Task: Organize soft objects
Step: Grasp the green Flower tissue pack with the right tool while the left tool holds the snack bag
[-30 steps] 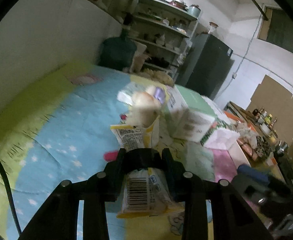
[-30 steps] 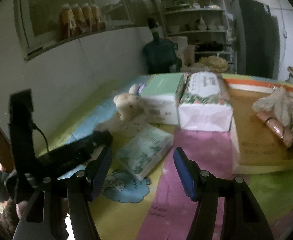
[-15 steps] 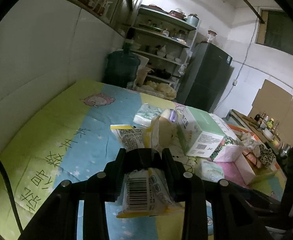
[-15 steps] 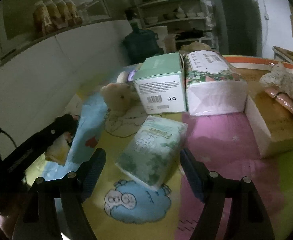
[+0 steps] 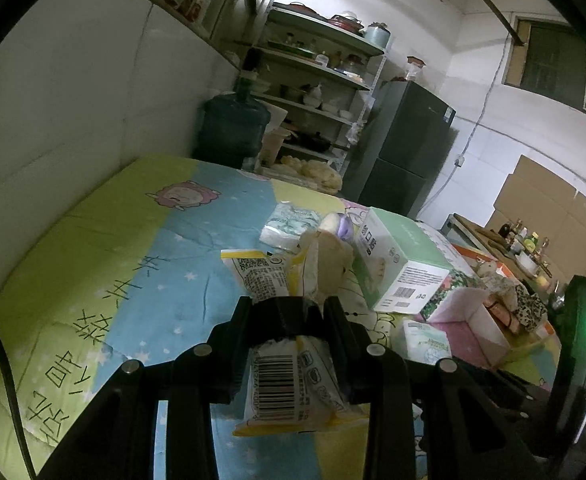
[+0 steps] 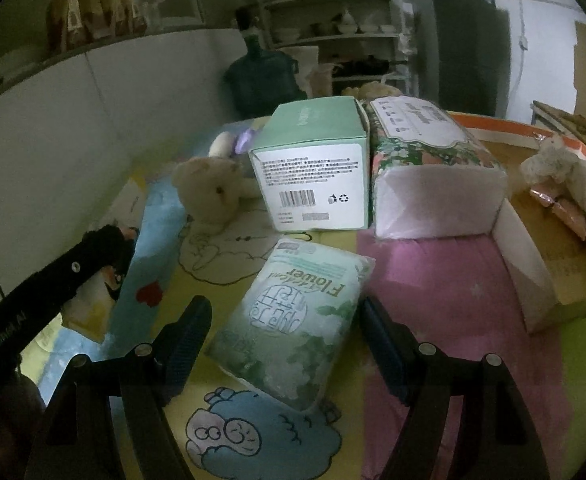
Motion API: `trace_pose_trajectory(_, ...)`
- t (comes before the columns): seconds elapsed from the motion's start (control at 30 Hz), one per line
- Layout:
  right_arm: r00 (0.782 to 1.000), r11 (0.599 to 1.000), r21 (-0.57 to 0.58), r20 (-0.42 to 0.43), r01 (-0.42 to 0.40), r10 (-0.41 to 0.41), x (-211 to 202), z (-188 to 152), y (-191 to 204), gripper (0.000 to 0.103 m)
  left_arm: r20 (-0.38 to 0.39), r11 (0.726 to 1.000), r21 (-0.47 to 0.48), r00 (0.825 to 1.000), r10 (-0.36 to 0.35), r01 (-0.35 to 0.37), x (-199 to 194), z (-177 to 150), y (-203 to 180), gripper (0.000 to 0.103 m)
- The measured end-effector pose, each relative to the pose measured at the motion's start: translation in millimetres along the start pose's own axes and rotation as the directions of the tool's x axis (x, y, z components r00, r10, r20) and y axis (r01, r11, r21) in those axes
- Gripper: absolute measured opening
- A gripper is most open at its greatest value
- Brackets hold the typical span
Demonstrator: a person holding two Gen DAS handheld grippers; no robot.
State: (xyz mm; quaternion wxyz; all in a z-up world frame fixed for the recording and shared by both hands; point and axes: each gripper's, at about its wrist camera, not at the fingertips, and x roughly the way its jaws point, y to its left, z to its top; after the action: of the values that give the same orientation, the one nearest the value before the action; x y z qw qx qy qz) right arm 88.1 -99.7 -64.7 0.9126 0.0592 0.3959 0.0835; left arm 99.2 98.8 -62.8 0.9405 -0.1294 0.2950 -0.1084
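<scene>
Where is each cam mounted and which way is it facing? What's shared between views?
Left wrist: on the left gripper, looking down its fingers across the cartoon mat toward shelves and fridge; its jaws clamp a yellow snack packet.
Right wrist: on the right gripper, angled down at the Flower tissue pack between its closing jaws, pads not yet touching; the left gripper's arm shows at left.
Shared: plush bear, green box, tissue pack, water jug.

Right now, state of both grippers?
Left gripper: shut on yellow snack packet.
Right gripper: open, jaws closing around tissue pack, no contact yet.
</scene>
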Motion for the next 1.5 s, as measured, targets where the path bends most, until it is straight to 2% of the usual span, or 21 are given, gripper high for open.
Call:
trace_pose_trajectory(0.13, 1.000, 0.999, -0.032, 0.005, 0.010, -0.010, 1.5, 2.1, 0.0, 0.059, -0.010, 1.000, 0.002, 1.000, -0.013, 0.013, 3.8, 0.4, 0.4, 0.036)
trace_pose_trajectory(0.33, 1.000, 1.000, -0.030, 0.020, -0.005, 0.006, 0.0, 0.3, -4.8, 0.056, -0.006, 1.000, 0.008, 1.000, -0.017, 0.017, 3.3, 0.6, -1.2, 0.036)
trace_pose_trajectory(0.83, 0.994, 0.999, -0.028, 0.106, -0.026, 0.029, -34.3, 3.8, -18.8, 0.052, 0.015, 0.999, 0.041, 1.000, 0.010, -0.011, -4.6, 8.1, -15.2, 0.036)
trace_pose_trajectory(1.5, 0.978, 1.000, -0.006, 0.208, -0.025, 0.026, -76.4, 16.6, -58.8, 0.052, 0.039, 0.992, 0.129, 0.999, -0.004, -0.002, -8.1, 18.1, -67.6, 0.036)
